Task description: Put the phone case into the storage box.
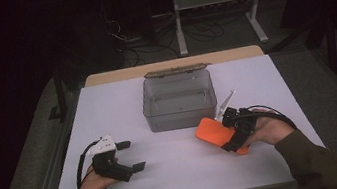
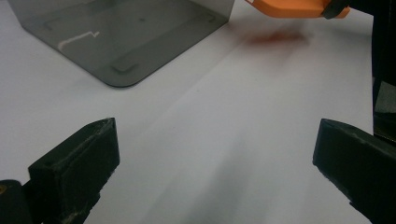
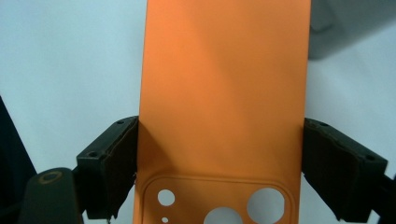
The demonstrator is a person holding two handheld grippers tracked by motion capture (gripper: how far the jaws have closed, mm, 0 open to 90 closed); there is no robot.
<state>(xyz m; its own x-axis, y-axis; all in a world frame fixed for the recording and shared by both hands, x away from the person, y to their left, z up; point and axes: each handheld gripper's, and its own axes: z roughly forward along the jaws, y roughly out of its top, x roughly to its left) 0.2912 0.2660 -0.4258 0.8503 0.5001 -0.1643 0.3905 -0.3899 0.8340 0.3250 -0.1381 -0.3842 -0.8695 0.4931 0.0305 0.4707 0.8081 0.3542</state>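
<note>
Left claw (image 1: 130, 156) rests released on the near-left worktop (image 1: 178, 174). Right claw (image 1: 229, 133) grips the orange case (image 1: 212, 131) by its long sides, long axis running near-right to far-left, toward the box (image 1: 179, 100) just beyond.

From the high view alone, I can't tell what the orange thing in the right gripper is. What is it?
Observer: A phone case; its camera cutouts sit near the right gripper.
Operator: Held firmly?
Observer: Both jaws press its long edges.
Operator: Is it off the table?
Observer: The left gripper view shows the case above its own reddish shadow on the white table.
</note>
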